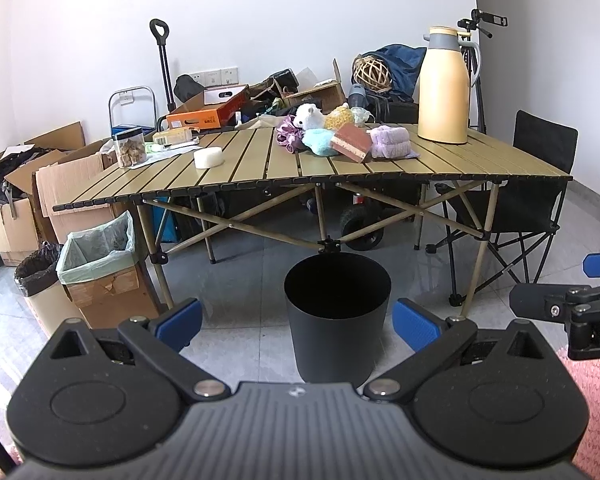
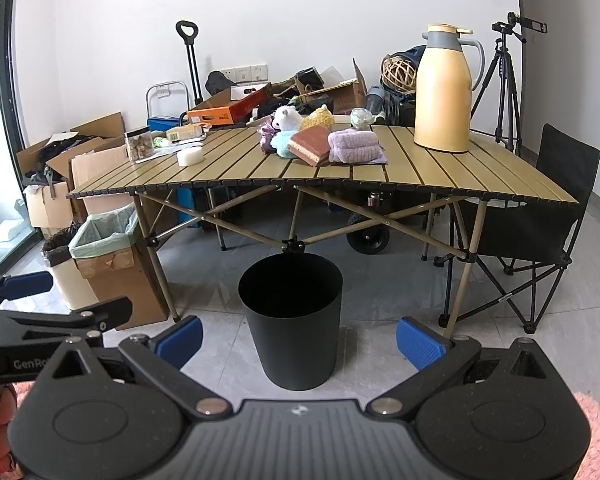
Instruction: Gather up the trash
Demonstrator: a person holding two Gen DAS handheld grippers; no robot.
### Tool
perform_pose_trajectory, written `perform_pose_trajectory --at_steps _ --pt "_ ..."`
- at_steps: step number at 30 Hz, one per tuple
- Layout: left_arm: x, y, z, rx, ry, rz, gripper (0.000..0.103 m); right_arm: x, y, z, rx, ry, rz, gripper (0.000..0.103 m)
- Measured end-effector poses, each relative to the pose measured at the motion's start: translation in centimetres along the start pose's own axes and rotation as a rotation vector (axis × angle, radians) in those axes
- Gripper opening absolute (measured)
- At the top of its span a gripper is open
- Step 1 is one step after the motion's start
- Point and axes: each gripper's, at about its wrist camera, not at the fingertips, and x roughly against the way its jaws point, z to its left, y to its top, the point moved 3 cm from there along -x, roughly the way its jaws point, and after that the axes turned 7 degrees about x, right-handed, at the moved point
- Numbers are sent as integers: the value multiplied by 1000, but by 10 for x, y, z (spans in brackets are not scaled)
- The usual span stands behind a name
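Note:
A black round bin (image 1: 336, 320) (image 2: 292, 320) stands on the floor in front of a slatted folding table (image 1: 460, 164) (image 2: 440, 176). On the table lie papers (image 1: 156, 156), a clear wrapper (image 2: 360, 117), a white round pad (image 1: 209, 157) (image 2: 190, 156), a snack jar (image 1: 129, 147) and a heap of soft toys, a book and a purple towel (image 1: 390, 142) (image 2: 354, 145). My left gripper (image 1: 298, 326) is held open short of the bin, nothing between its fingers. My right gripper (image 2: 300, 340) is likewise open and holds nothing.
A tall yellow thermos (image 1: 444, 84) (image 2: 444, 88) stands on the table's right. A bag-lined cardboard box (image 1: 100, 264) (image 2: 108, 248) and a small lined bin (image 1: 40, 292) sit left. A folding chair (image 2: 540, 224) and a tripod (image 2: 504, 80) stand right, clutter behind.

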Motion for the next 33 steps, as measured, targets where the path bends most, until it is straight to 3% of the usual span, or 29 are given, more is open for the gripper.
perform_pose_trajectory --at_steps 33 --pt "1 2 -1 0 2 -2 103 2 0 0 2 0 -4 103"
